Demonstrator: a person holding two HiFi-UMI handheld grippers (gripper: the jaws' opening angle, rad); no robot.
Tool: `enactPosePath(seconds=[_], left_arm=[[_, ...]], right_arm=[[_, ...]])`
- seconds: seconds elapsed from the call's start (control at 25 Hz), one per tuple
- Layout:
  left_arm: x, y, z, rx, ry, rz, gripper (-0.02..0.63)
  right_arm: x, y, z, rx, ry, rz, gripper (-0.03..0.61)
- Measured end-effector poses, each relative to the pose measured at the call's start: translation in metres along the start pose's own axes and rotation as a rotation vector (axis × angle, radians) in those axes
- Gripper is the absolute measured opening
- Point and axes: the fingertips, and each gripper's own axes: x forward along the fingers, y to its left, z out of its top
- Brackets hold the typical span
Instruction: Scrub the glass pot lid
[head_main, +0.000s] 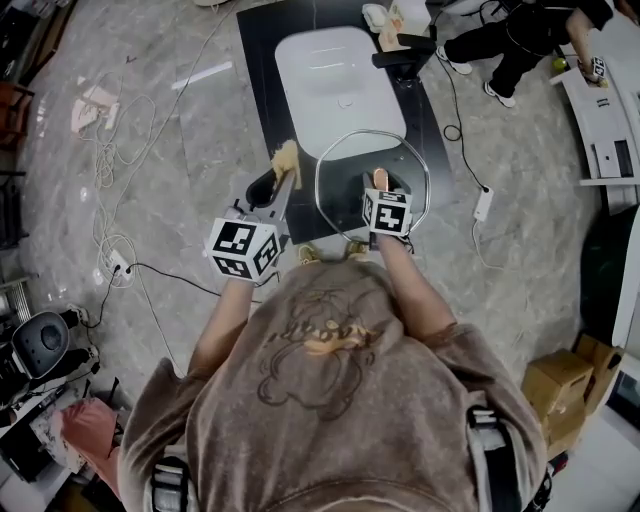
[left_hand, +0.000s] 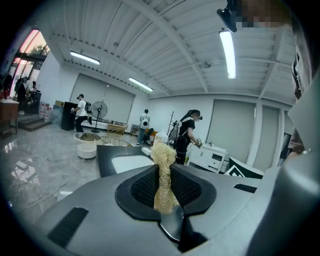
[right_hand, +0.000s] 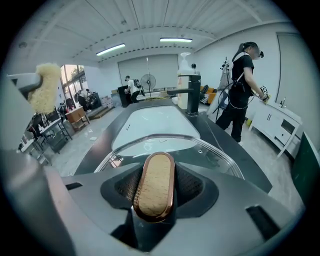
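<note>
- Floor cables (head_main: 120, 150): loose on the marble, left of the tabletop (head_main: 258, 60).
- Left gripper (head_main: 284, 183): fingers closed on a loofah scrubber (head_main: 287, 160), which is near the tabletop's near left corner and just clear of the lid's left rim.
- Glass pot lid (head_main: 345, 170): held tilted over the tabletop's near edge, short of the white sink (head_main: 335, 85).
- Right gripper (head_main: 380, 186): fingers clamped on the lid's wood-topped knob (right_hand: 155, 185).
- Open floor lies to the right.
</note>
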Motion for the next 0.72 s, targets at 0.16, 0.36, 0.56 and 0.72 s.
enactPosePath(seconds=[0.16,0.36,0.56,0.72], left_arm=[[0.001,0.0,0.002,-0.002,-0.004,0.005,0.074],[0.005,-0.004,0.006,-0.003,-0.014,-0.001,0.074],[0.012,-0.016,0.012,-0.002,-0.033,-0.013,0.074],[0.016,-0.028,0.015,0.001,-0.044,-0.02,0.074]], right_arm=[[-0.006,-0.001,-0.001,-0.004,0.018,0.016,0.173],[-0.024,0.001,0.013,-0.024,-0.03,0.054,0.172],[-0.053,0.001,0.039,-0.11,-0.099,0.096,0.173],[-0.079,-0.001,0.054,-0.14,-0.152,0.137,0.173]])
